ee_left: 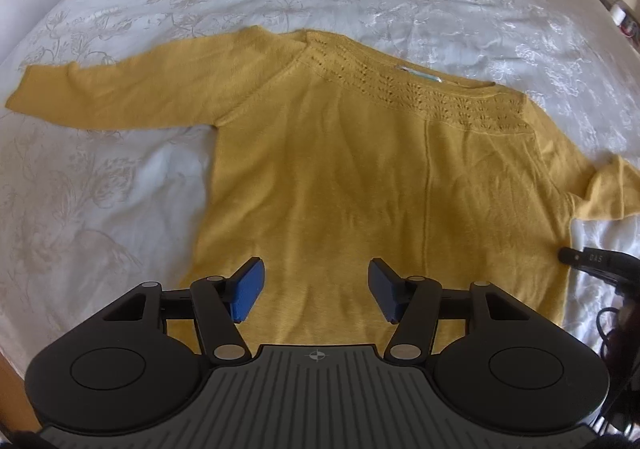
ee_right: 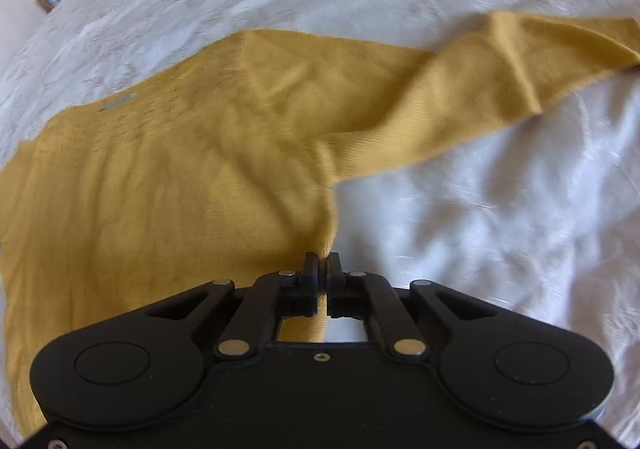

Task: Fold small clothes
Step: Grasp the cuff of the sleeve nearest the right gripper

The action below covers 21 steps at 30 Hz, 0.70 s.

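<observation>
My right claw (ee_right: pixel 323 263) is pinched on the side edge of the one mustard-yellow knitted sweater (ee_left: pixel 340 177), which lies flat on the white floral bedspread (ee_left: pixel 100 189). My left claw (ee_left: pixel 316 289) hovers spread above its hem (gripping nothing). I should pinch that hem too, then lift both evenly. Two claws, two sleeves.

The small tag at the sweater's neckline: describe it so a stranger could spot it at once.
Start at the white floral-patterned bedspread and find the mustard-yellow knitted sweater spread flat on it. Follow its open-work lace yoke up to the neck opening. There, just inside the collar edge, sits a small pale blue-and-white tag, the only patch on the sweater that is not yellow.
</observation>
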Available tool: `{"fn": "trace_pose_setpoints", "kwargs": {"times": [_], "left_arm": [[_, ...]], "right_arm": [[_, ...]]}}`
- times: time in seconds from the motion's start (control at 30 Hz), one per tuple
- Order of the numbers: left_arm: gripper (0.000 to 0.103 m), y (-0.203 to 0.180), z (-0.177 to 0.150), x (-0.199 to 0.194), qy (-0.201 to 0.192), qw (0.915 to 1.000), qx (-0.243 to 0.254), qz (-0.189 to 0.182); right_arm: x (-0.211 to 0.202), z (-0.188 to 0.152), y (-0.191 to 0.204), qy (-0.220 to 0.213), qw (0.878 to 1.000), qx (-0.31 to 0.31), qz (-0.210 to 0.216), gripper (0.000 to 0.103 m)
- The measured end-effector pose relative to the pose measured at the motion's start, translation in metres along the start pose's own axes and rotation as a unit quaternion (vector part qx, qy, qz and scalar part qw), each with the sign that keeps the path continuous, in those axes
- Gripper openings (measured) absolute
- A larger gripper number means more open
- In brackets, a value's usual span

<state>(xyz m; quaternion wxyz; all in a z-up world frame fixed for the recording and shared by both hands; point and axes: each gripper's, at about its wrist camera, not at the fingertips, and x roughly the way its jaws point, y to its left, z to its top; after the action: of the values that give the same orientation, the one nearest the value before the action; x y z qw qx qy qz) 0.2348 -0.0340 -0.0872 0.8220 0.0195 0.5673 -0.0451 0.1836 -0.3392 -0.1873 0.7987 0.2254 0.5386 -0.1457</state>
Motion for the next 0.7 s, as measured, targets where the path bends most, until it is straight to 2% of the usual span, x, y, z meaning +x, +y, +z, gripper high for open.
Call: {"fn": "trace_pose_setpoints", "kwargs": {"times": [0.07,0.13,0.17,0.2,0.23,0.3,0.37,0.47,0.63,0.7], "left_arm": [[0.057,-0.015,-0.004,0.001,-0.003,1.0000,0.002,0.007],[0.057,-0.028,-0.007,0.003,-0.002,1.0000,-0.002,0.007],[0.057,-0.034,-0.009,0.004,-0.002,1.0000,-0.006,0.003],[0.057,-0.039,-0.010,0.004,-0.004,0.9999,-0.010,-0.003],[0.057,-0.045,-0.013,0.003,-0.008,0.9998,-0.015,-0.010],[0.056,-0.056,-0.015,0.002,-0.018,0.9994,-0.020,-0.023],[0.056,-0.065,-0.016,0.001,-0.025,0.9988,-0.023,-0.034],[0.057,-0.076,-0.015,0.001,-0.021,0.9983,-0.028,-0.047],[0.056,-0.088,-0.014,-0.002,-0.026,0.9991,-0.026,-0.021],[0.057,-0.092,-0.014,-0.003,-0.031,0.9992,-0.022,-0.012]], "right_arm": [[-0.002,-0.001,-0.016,0.011,1.000,0.007,-0.007,0.003],[-0.010,0.002,-0.035,0.005,0.999,0.022,0.047,0.007],[-0.019,0.004,-0.045,-0.009,0.998,0.029,0.062,0.010],[-0.029,0.006,-0.056,-0.026,0.998,0.029,0.058,0.016],[-0.038,0.011,-0.066,-0.041,0.997,0.029,0.050,0.020],[-0.052,0.023,-0.092,-0.067,0.996,0.035,0.039,0.043],[-0.063,0.040,-0.115,-0.085,0.995,0.037,0.023,0.054],[-0.076,0.069,-0.146,-0.114,0.993,0.022,-0.014,0.054],[-0.082,0.119,-0.191,-0.151,0.986,0.015,-0.063,0.067],[-0.082,0.133,-0.208,-0.159,0.984,0.020,-0.083,0.077]]}}
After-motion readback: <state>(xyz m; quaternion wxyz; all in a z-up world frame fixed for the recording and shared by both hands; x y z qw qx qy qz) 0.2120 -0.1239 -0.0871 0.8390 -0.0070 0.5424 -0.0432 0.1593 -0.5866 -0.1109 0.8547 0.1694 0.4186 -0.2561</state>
